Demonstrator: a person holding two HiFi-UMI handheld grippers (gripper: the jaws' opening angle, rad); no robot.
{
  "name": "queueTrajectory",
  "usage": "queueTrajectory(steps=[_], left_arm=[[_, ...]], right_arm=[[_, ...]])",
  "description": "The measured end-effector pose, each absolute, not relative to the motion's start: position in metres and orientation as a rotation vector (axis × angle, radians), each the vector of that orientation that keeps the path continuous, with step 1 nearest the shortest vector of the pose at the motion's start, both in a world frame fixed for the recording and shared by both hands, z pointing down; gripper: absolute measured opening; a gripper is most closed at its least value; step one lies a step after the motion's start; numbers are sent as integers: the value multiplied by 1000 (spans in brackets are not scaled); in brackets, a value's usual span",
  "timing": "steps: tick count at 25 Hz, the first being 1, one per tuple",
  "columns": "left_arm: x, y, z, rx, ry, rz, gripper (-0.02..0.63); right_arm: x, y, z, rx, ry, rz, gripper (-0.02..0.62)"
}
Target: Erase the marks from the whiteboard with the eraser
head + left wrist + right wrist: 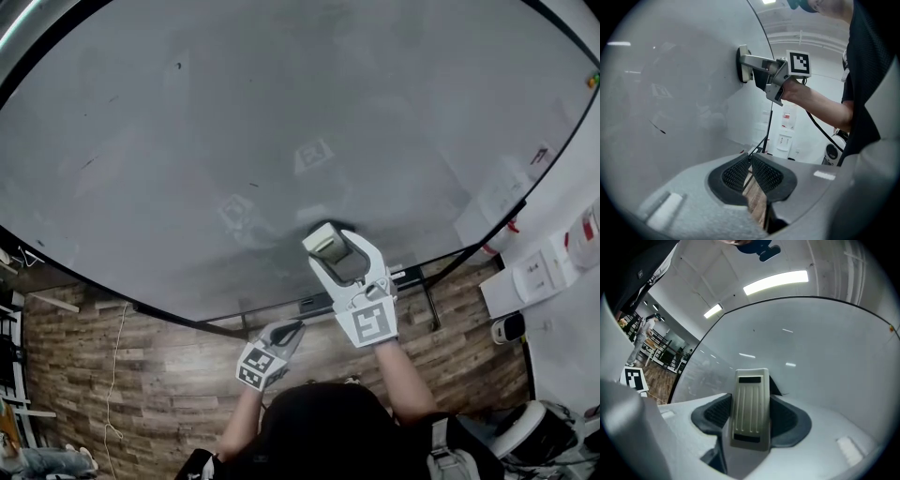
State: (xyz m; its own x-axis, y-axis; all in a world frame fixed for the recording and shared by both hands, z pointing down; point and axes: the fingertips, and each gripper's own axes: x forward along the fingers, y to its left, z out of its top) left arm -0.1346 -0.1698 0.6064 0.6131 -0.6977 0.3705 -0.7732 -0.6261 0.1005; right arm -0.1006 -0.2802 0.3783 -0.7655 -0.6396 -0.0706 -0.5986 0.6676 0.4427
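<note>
A large whiteboard fills most of the head view. My right gripper is shut on a cream eraser and presses it against the board near its lower edge. In the right gripper view the eraser sits between the two dark pads, flat side to the board. My left gripper hangs lower, off the board, with its jaws together and nothing between them. The left gripper view shows the eraser on the board and a short dark mark to the left.
A wooden floor lies below the board's black frame. White wall fittings and a socket box stand at the right. A white round appliance sits at the bottom right. A thin cord trails on the floor at left.
</note>
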Motion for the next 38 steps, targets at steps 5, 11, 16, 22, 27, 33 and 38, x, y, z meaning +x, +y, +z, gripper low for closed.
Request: queueTrajectory(steps=[5, 11, 16, 22, 27, 33, 38], left_arm=[[-163, -166, 604, 2558, -1273, 425, 34], [-175, -165, 605, 2540, -1298, 408, 34], [-154, -174, 606, 2556, -1267, 416, 34], [-125, -181, 603, 2597, -1208, 432, 34], [-103, -182, 602, 2611, -1161, 423, 34], [-91, -183, 599, 2613, -1156, 393, 34], [-79, -196, 593, 2613, -1168, 321, 34]], right_arm=[[-130, -266, 381, 957, -2808, -706, 255], [-138, -263, 381, 922, -2822, -712, 255], [-102, -280, 374, 979, -2840, -685, 255], [-52, -304, 382, 1115, -2810, -632, 255], [-15, -321, 395, 1182, -2854, -473, 255], [8, -318, 405, 1178, -2866, -408, 256], [10, -290, 425, 930, -2961, -461, 256]])
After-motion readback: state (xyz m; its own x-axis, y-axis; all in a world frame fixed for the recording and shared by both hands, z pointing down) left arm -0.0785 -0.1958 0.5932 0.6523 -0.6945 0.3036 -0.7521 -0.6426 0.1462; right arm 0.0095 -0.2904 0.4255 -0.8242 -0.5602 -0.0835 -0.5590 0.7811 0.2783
